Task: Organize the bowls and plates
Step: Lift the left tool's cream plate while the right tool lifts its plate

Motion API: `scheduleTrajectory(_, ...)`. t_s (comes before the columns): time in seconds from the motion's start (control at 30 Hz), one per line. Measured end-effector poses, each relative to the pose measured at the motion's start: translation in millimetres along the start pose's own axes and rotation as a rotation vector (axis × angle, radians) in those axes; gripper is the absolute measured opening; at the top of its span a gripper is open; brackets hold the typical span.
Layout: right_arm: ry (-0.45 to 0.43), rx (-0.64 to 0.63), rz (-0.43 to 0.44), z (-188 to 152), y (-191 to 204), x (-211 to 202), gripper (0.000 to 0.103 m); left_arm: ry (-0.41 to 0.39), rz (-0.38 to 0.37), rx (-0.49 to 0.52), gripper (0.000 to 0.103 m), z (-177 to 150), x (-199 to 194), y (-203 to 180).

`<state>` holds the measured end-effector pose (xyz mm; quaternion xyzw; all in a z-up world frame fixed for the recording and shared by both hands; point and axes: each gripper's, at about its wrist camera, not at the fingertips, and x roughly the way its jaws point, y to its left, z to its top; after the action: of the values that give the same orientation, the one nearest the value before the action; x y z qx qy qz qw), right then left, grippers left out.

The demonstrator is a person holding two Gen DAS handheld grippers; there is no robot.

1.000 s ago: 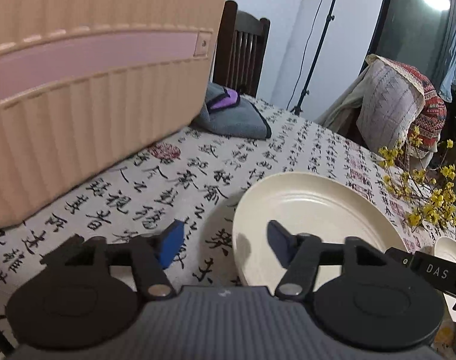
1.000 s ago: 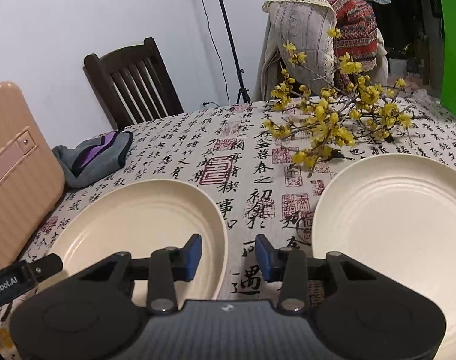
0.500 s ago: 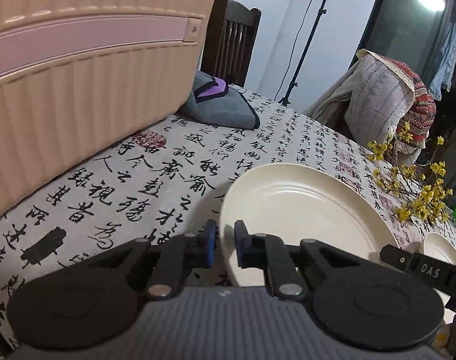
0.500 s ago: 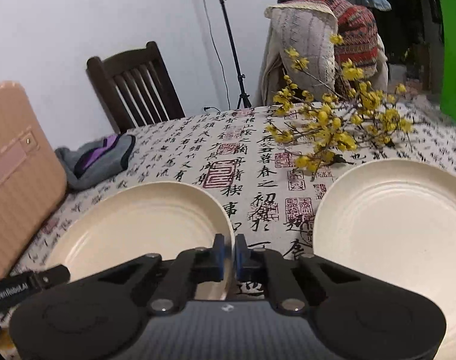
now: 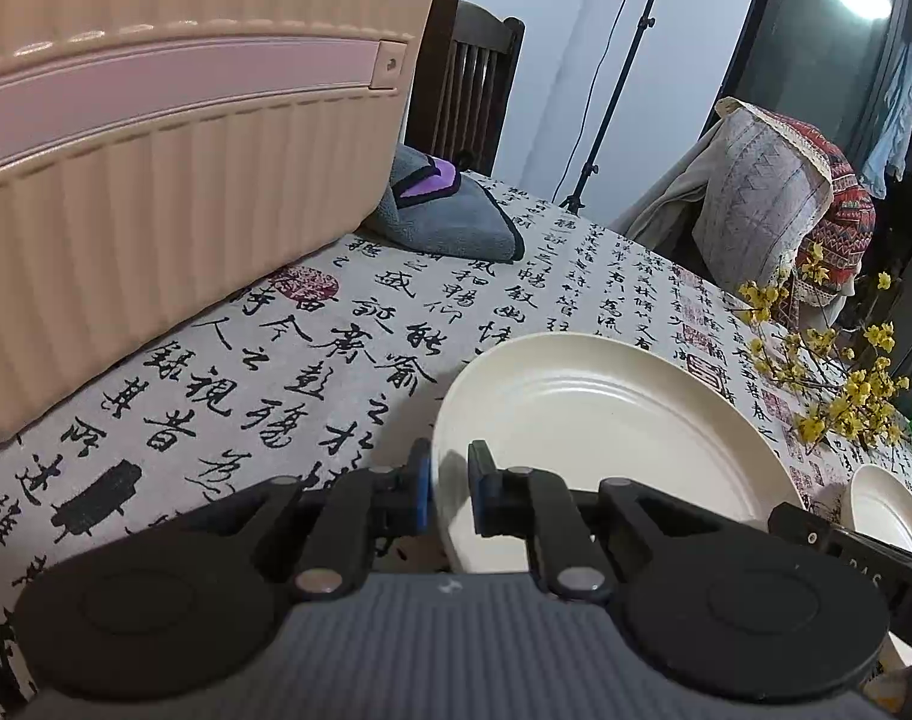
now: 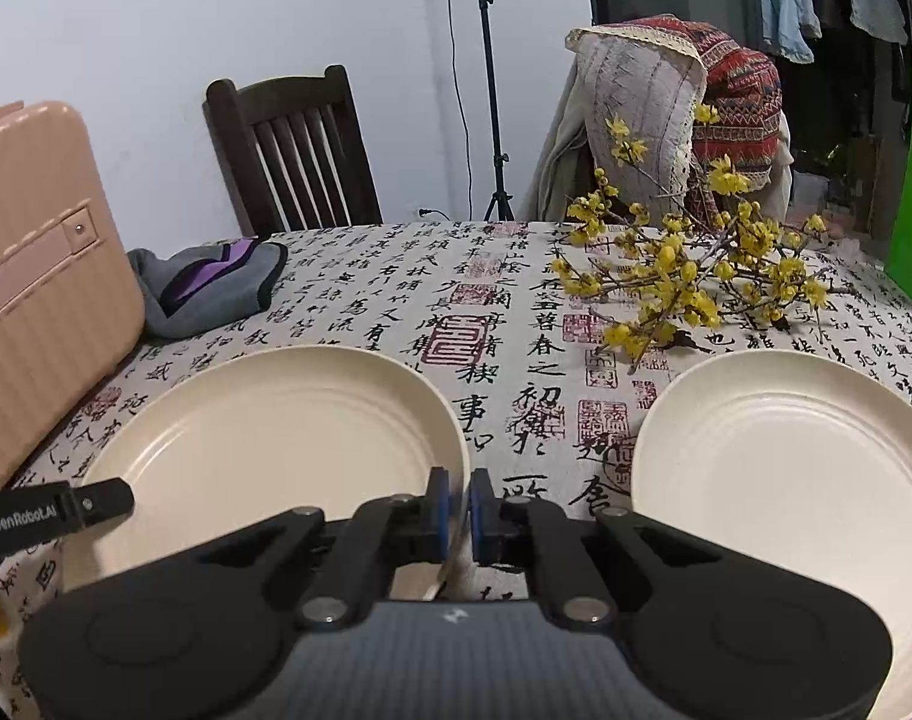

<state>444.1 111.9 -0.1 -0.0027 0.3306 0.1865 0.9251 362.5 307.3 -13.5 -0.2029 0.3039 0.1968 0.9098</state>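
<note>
1. The left tool (image 5: 450,483) is closed on the left edge of a cream plate (image 5: 606,420). Its blue pads (image 5: 421,489) sit on both sides of the rim.
2. The right tool (image 6: 459,507) is closed on the right edge of this same plate (image 6: 276,420). The rim sits between its pads.
3. Both tools grip one plate, one on each side. The plate lies on the desk (image 6: 396,300), which has a cloth with black writing on it.
4. A second cream plate (image 6: 804,468) lies to the right, apart from the first one.
5. Yellow flower branches (image 6: 696,276) lie behind the second plate.
6. A pink suitcase (image 5: 156,150) stands on the left side of the desk. A grey and purple cloth (image 5: 450,210) lies just beside it.
7. A dark wooden chair (image 6: 294,150) stands behind the desk.
</note>
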Motion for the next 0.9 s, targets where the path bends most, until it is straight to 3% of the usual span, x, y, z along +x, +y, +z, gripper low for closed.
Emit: scheduleTrajectory(0.9,-0.056,-0.019,-0.011,1.3,1.7,-18.7,0.007,-0.048,-0.028,0.016,0.013,4.0,-19.7,-3.8)
